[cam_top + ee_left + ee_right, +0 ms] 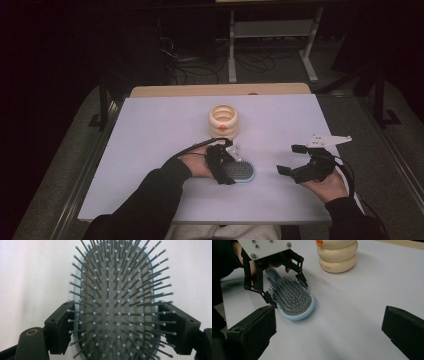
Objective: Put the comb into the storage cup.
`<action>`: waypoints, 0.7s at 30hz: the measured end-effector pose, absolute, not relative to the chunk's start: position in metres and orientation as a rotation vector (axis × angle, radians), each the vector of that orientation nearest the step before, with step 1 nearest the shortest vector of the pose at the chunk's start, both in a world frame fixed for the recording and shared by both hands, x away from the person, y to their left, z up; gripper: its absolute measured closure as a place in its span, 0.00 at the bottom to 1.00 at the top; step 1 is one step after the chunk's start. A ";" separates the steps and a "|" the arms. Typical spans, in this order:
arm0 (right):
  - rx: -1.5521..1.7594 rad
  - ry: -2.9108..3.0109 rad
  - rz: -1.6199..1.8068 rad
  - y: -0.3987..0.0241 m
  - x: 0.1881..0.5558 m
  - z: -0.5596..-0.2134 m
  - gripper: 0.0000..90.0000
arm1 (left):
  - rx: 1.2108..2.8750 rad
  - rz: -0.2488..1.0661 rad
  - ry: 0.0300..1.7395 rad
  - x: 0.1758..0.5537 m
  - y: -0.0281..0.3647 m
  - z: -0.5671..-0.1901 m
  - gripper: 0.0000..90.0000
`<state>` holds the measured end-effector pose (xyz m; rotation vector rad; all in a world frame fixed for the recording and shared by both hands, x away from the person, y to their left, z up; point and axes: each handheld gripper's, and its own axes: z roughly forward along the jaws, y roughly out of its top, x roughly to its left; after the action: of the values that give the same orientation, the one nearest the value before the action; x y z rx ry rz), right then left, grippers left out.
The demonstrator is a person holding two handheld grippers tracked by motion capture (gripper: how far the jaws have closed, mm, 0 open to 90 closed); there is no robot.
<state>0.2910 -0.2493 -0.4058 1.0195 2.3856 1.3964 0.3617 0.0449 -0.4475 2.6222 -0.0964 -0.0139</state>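
Down on the white surface [150,150] lies a pale blue hairbrush [240,172], bristles up, near the front edge. The left gripper [117,325] has its fingers [60,330] set against both sides of the brush head, clamped on it. The right gripper [289,160] hovers well apart to the right, fingers [252,332] spread wide and holding nothing. A cream ringed bottle [223,120] stands behind the brush.

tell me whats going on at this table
A person holds a gripper in each hand. The left gripper has its fingers on either side of a light blue hairbrush lying bristles-up on the white table. The right gripper hovers open nearby, holding nothing. A cream ringed container stands behind.
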 end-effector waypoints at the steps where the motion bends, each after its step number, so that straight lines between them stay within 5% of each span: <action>1: 1.020 2.386 1.396 -0.249 0.291 -0.406 0.00 | 2.623 -0.012 -0.095 0.362 0.045 -0.447 0.22; 21: 1.029 2.378 1.418 -0.250 0.291 -0.406 0.00 | 2.551 0.047 -0.078 0.363 0.061 -0.423 0.22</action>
<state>0.2913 -0.2501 -0.4058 1.0294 2.3779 1.4179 0.3633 0.0614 -0.4225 2.5506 -0.0784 0.0469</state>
